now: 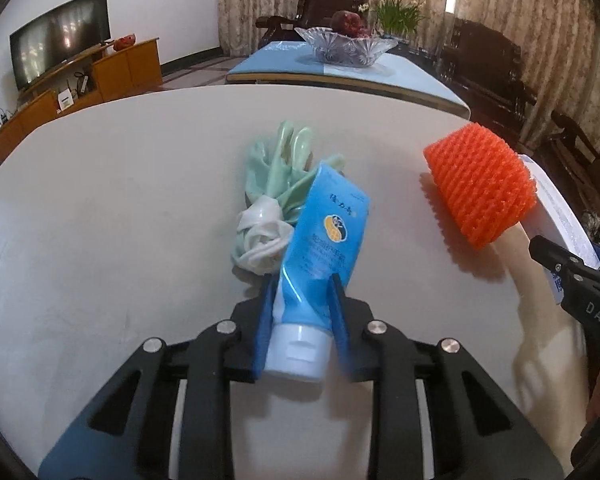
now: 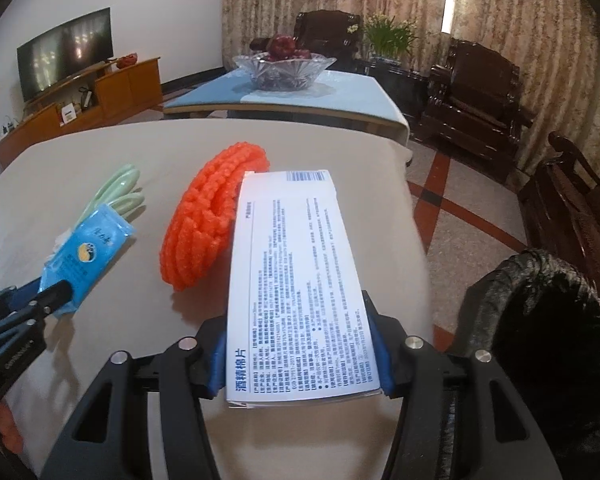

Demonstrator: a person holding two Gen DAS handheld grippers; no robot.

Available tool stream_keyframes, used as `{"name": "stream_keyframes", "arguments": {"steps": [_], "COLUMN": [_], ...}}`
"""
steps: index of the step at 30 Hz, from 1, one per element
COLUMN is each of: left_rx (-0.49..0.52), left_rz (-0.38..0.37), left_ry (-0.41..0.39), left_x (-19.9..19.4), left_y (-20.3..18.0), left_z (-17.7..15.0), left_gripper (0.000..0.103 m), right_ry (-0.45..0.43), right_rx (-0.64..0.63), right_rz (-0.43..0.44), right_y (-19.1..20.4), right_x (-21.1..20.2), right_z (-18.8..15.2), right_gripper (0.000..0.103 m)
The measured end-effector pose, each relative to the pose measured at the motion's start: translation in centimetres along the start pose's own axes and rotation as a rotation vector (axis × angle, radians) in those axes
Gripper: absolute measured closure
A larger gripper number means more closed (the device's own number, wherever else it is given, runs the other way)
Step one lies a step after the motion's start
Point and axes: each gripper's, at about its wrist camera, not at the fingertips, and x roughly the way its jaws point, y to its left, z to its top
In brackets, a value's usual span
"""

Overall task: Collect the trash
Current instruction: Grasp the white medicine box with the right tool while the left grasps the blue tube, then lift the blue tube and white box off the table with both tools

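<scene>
A blue squeeze tube with a white cap sits between the pads of my left gripper, which is shut on it near the cap end. Behind it a crumpled pale green glove lies on the beige table. An orange foam net rests to the right. My right gripper is shut on a white printed box, held lengthwise above the table's right side. In the right wrist view the orange net lies just left of the box, and the tube and left gripper are at the far left.
A black-lined trash bin stands on the floor just right of the table. Beyond the table is a second table with a blue cover bearing a glass fruit bowl. Dark wooden chairs line the right side.
</scene>
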Motion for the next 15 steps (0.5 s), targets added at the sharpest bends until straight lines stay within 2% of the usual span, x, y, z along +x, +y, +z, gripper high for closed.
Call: {"name": "stream_keyframes", "arguments": {"steps": [2,6,11,15], "left_rx": [-0.006,-0.032,-0.029,-0.031], "left_rz": [0.005,0.002,0.018,0.007], "left_ry": [-0.011,-0.034,-0.039,-0.049], "left_x": [-0.6,-2.4,-3.3,-4.0], "left_y": [-0.1,-0.2,-1.2,-1.7], "left_z": [-0.2,-0.6,-1.2,-1.1], "left_gripper": [0.079,0.079,0.08,0.081], "right_ry": [-0.01,-0.011,0.019,0.001], "right_rx": [0.004,0.041,-0.004,0.041], "right_rz": [0.01,0.098,-0.029,0.009], "right_y": [-0.3,-0.6,-0.8,-1.9], "right_x": [-0.2,-0.7,-0.9,-1.9], "right_z": [0.2,0.4,-0.4,-0.4], "right_gripper": [0.048,0.048,0.048,0.048]}}
